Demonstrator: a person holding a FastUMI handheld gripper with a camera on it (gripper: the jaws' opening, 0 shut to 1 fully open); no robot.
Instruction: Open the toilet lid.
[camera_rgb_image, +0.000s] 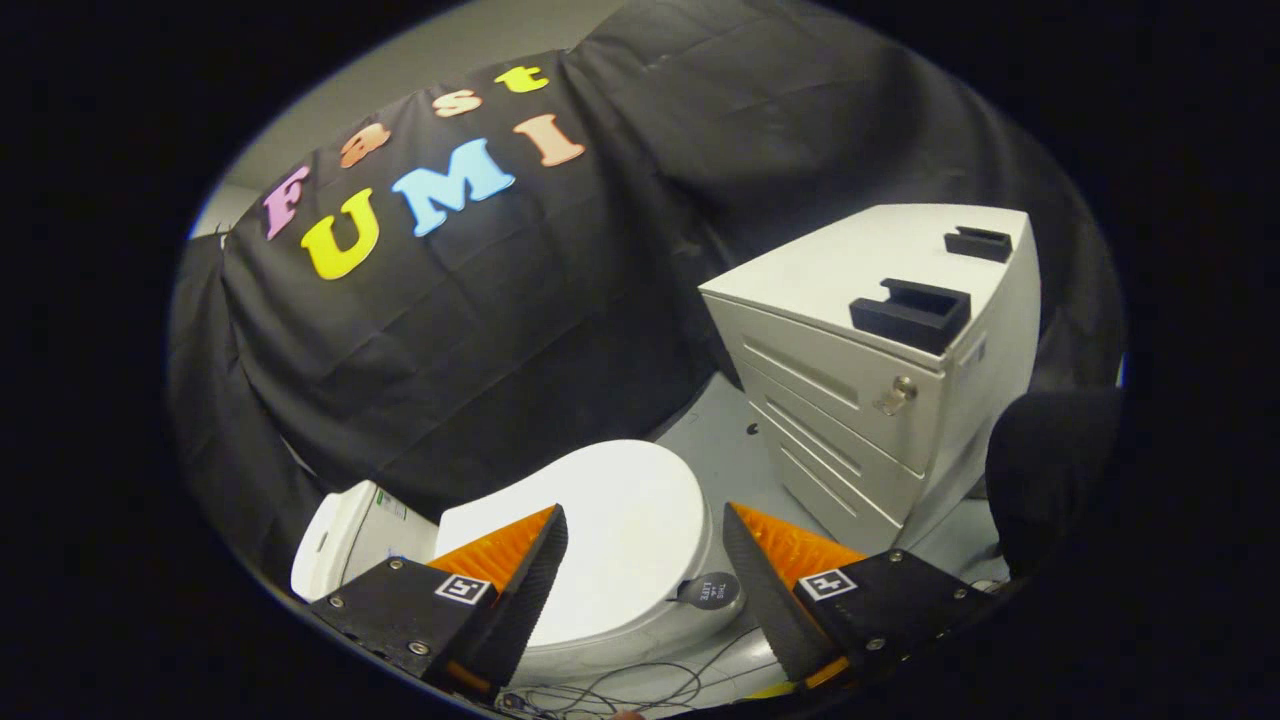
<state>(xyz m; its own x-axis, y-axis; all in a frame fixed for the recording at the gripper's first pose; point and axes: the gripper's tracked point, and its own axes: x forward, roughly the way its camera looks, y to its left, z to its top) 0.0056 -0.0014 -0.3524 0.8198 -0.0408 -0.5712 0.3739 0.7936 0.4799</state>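
Observation:
A white toilet sits on the floor below me with its lid (620, 530) lying flat and closed over the bowl. Its tank (350, 535) stands behind the left finger. A small round dark tab (708, 592) sticks out from the lid's front rim, near the right finger. My gripper (645, 520) hovers above the lid, open, with the lid showing in the wide gap between the fingers. Neither finger touches the toilet.
A white drawer cabinet (880, 360) with a lock stands close to the toilet's right; two black holders (912, 312) sit on its top. Thin cables (640, 685) trail on the grey floor in front of the bowl. A dark rounded object (1050, 470) stands beside the cabinet.

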